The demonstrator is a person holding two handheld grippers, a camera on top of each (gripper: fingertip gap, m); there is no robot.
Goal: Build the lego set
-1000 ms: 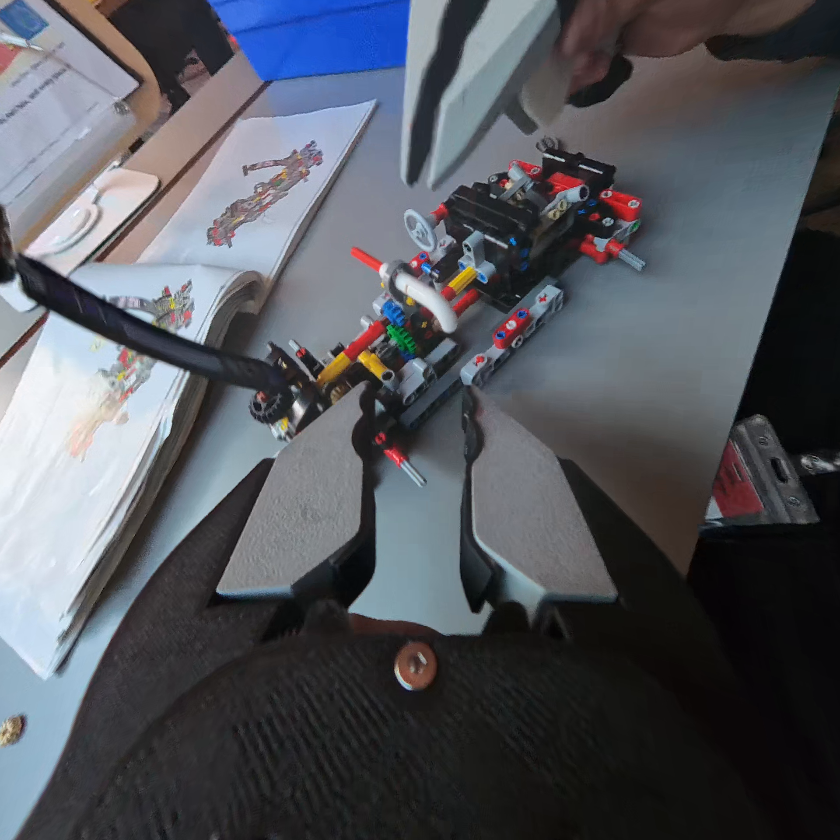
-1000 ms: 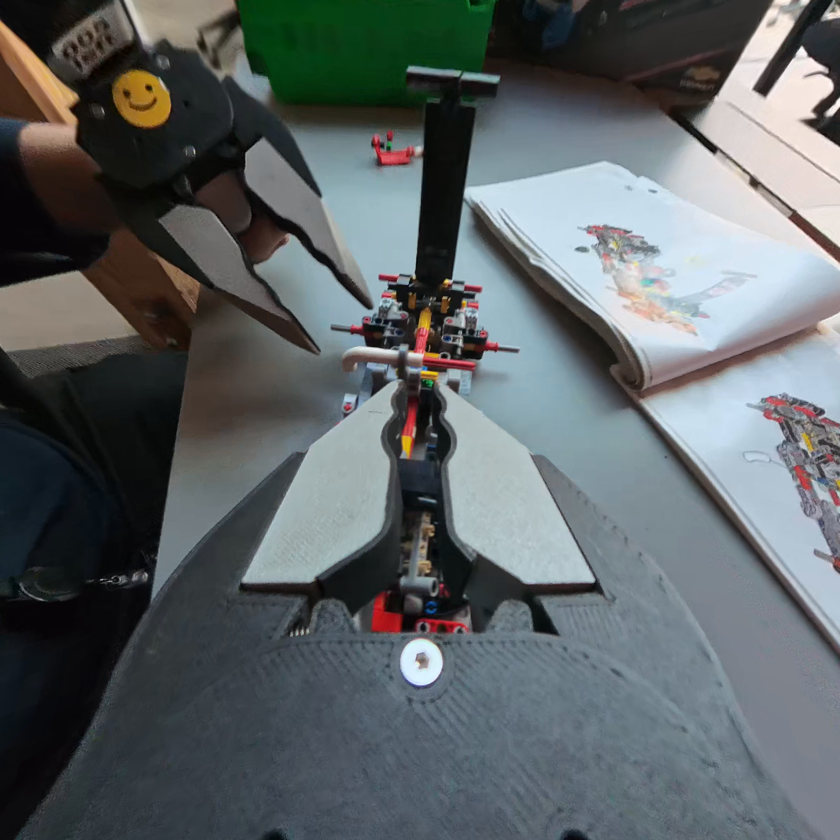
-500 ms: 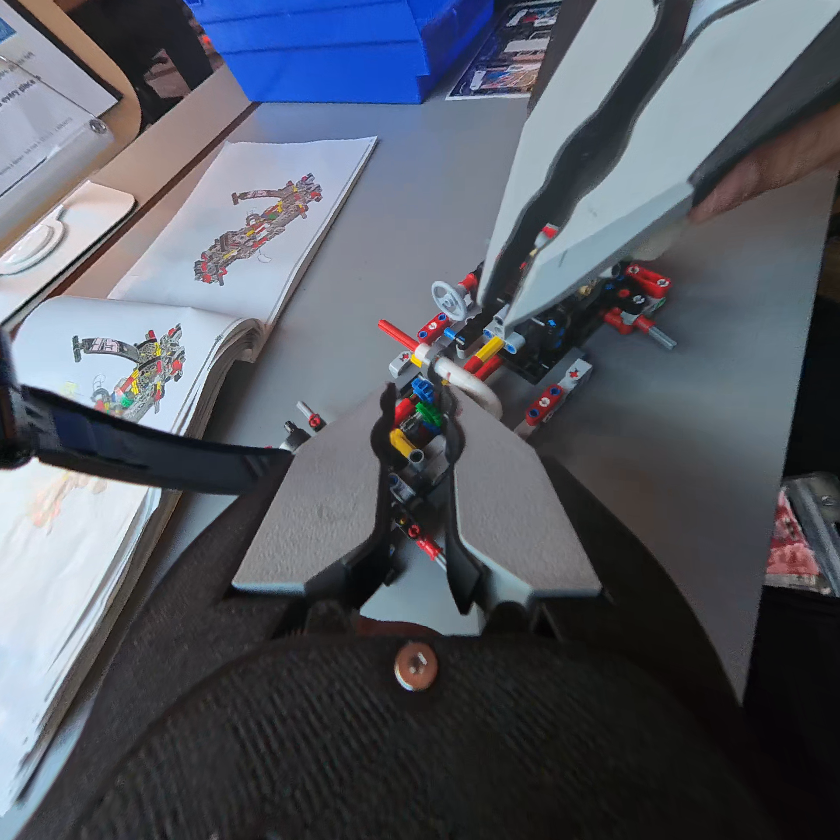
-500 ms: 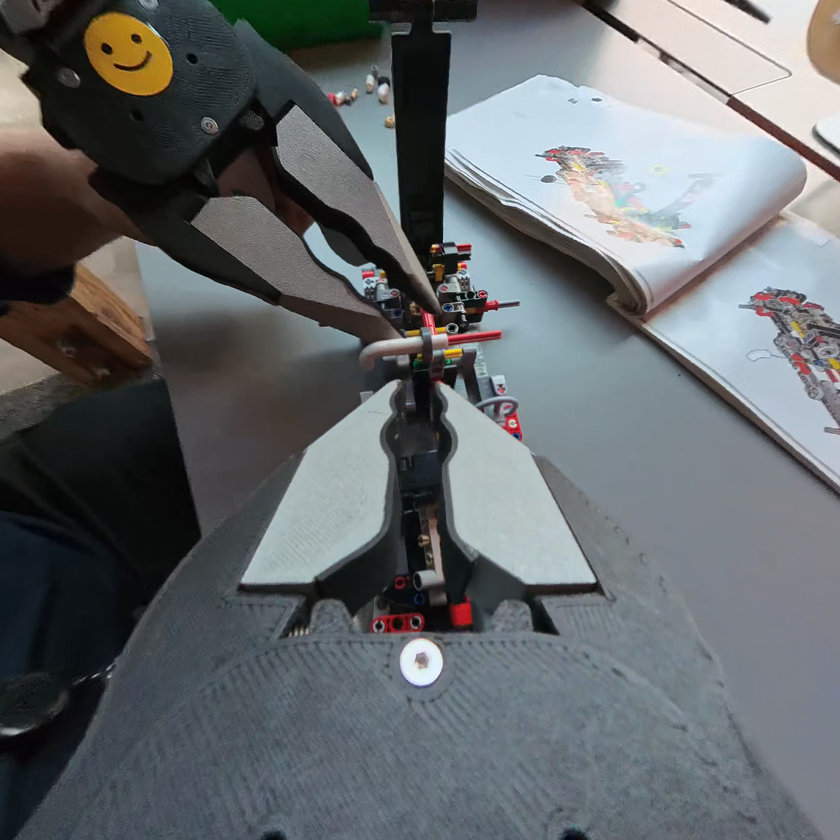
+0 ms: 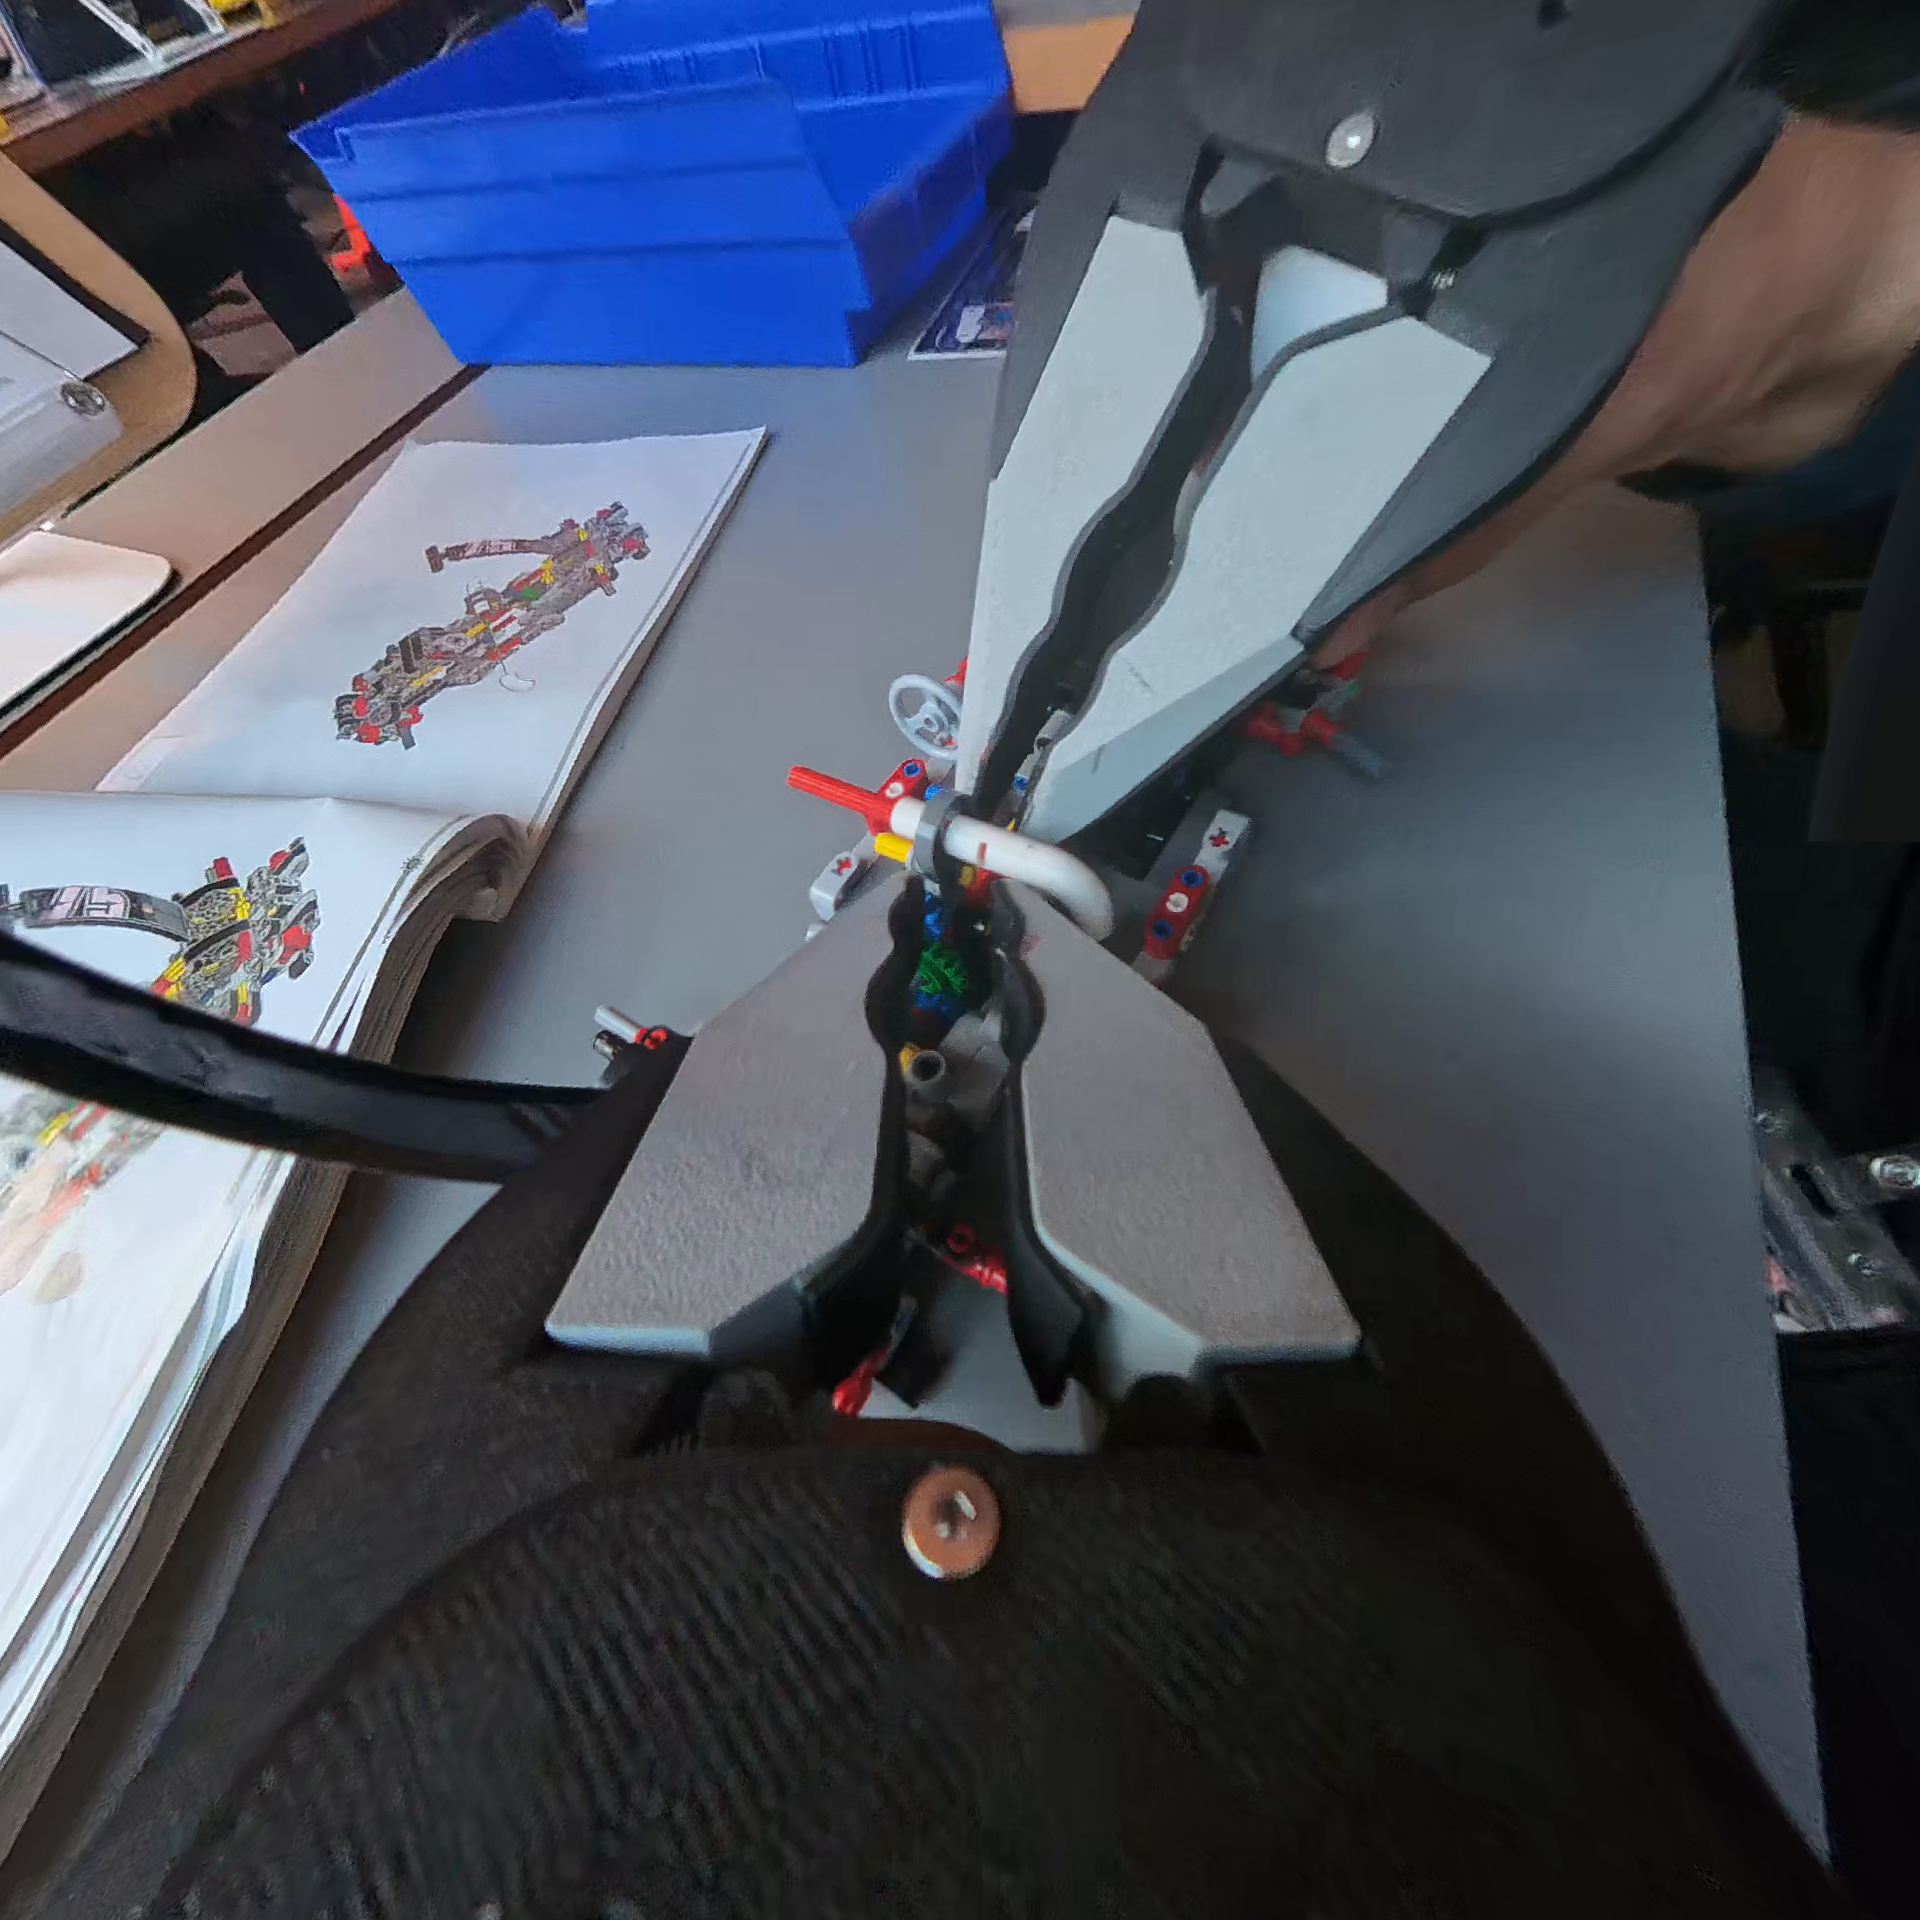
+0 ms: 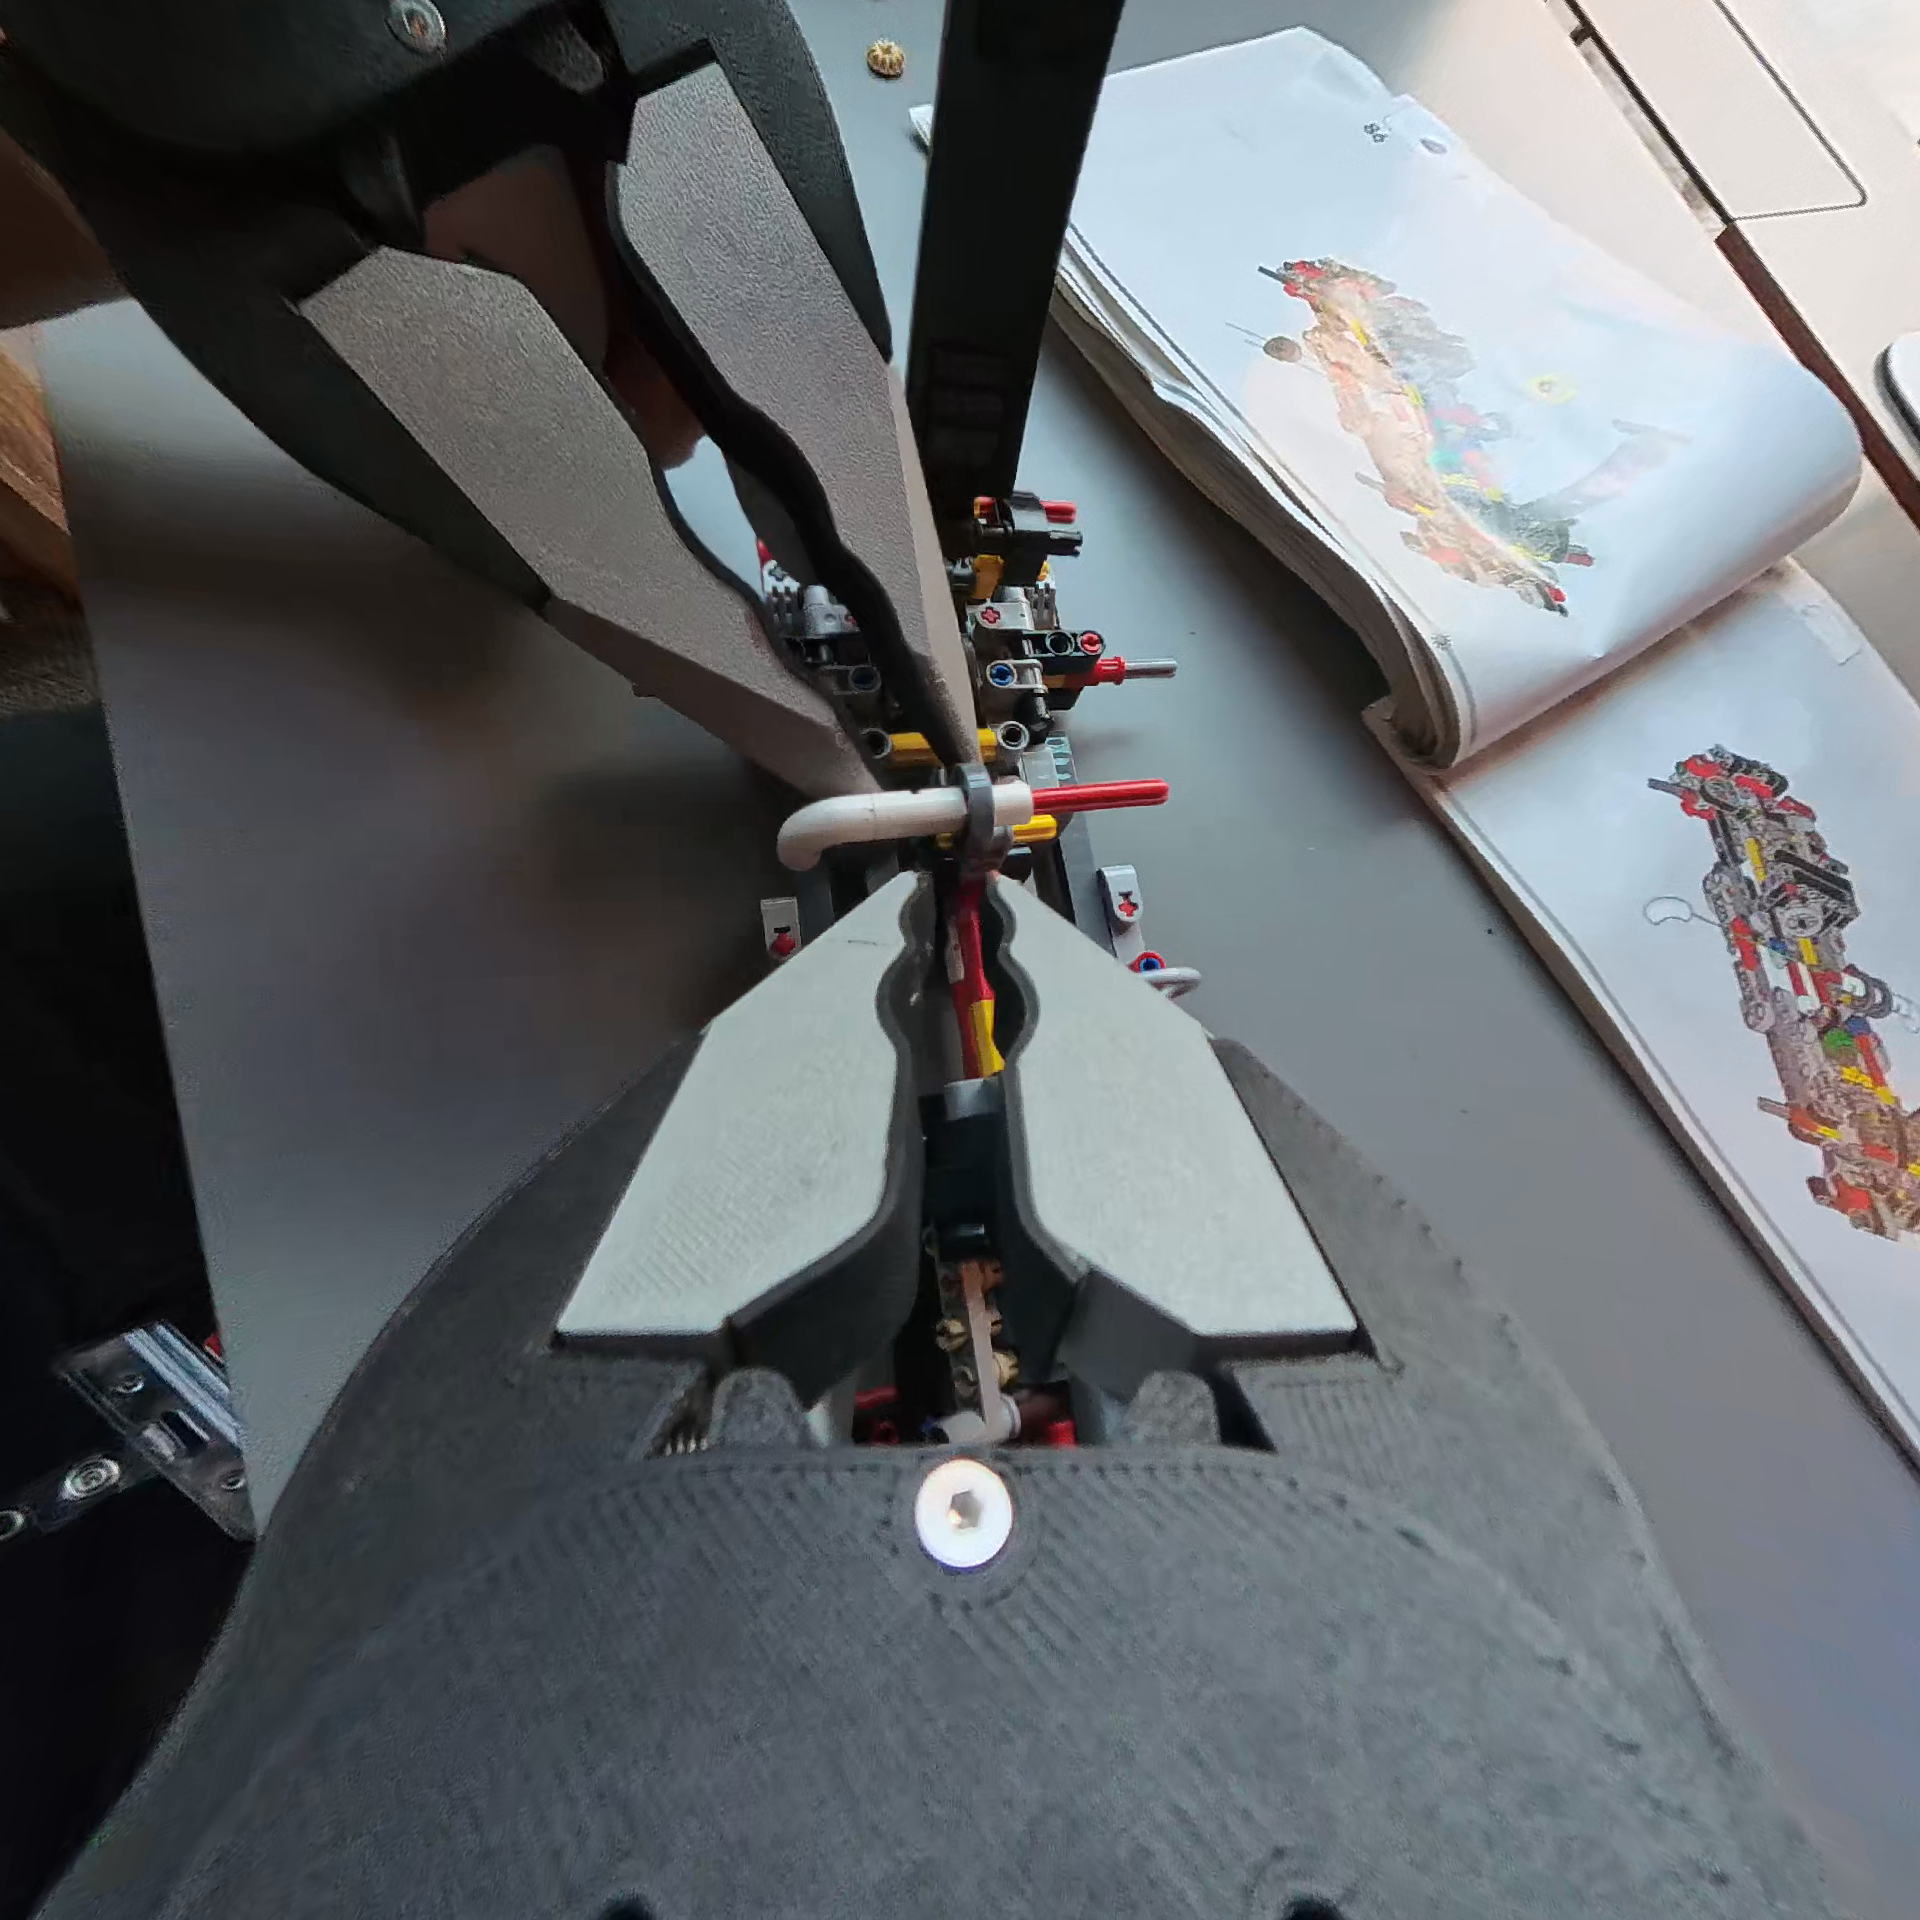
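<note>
Grey table (image 5: 1455, 1039), left view: model (image 5: 940, 997) lies lengthwise along your left gripper (image 5: 961, 894), centre frame.
Left jaws: nearly closed, clamping the model's middle.
Right gripper (image 5: 971, 795): comes down from upper right, tips at the white tube (image 5: 1023, 847).
Right view: model (image 6: 971, 997) runs straight ahead, mid-frame.
Right jaws (image 6: 951, 883): pinched on its red-and-yellow spine.
Left gripper (image 6: 951, 753): tip to tip with yours.

We see a long multicoloured brick-built chassis (image 6: 1023, 665) lying flat on the grey table (image 6: 1351, 1039). Both grippers, left gripper (image 5: 961, 899) and right gripper (image 6: 956, 883), clamp its middle, meeting at a bent white tube (image 6: 883, 816).
</note>
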